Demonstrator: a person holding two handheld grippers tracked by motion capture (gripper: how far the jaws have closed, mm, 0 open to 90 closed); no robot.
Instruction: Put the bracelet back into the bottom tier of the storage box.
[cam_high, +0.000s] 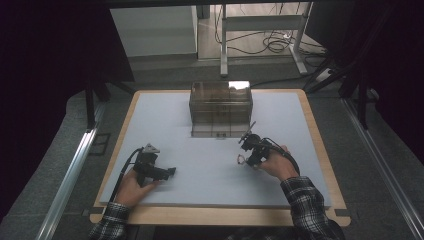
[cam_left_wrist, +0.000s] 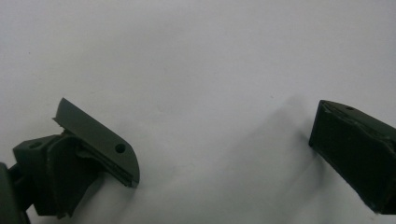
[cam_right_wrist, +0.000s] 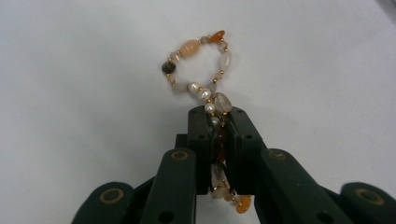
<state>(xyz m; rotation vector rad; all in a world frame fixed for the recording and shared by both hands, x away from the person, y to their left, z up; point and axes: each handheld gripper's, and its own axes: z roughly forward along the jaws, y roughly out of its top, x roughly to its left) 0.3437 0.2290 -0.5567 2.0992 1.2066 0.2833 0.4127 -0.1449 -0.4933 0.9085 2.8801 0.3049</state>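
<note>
- Right gripper (cam_right_wrist: 219, 122): jaws pressed together on a bracelet (cam_right_wrist: 201, 70). In the right gripper view part of the strand is pinched between the pads, a loop of beads stands out past the tips, and a short end hangs below the jaws, cut off by the gripper's own links.
- Bracelet: beads in cream, peach, orange and one dark bead, with small gold spacers. In the high view it is a tiny pale ring (cam_high: 241, 159) at the tip of the right gripper (cam_high: 248, 156); single beads cannot be made out there, nor whether the loop touches the surface.
- Right hand (cam_high: 278, 164): wrapped round the gripper body, plaid sleeve (cam_high: 305, 200) behind it, over the right half of the desk, nearer the front edge.
- Left gripper (cam_left_wrist: 224, 154): jaws wide apart with bare white surface between them. The right-hand jaw is cut off by the frame edge in the left gripper view.
- Left gripper in the high view (cam_high: 171, 171): low over the front left part of the desk, jaws pointing toward the middle, left hand (cam_high: 131, 187) behind it, cable trailing back along the forearm.
- Desk (cam_high: 165, 120): pale mat on a wooden board whose rim shows all round.
- Box (cam_high: 220, 108): clear, brownish, with inner compartments, at the middle of the far edge; its contents are too dim to read.
- Floor beyond the far edge: grey table legs and loose cables (cam_high: 272, 42), partly in shadow.
</note>
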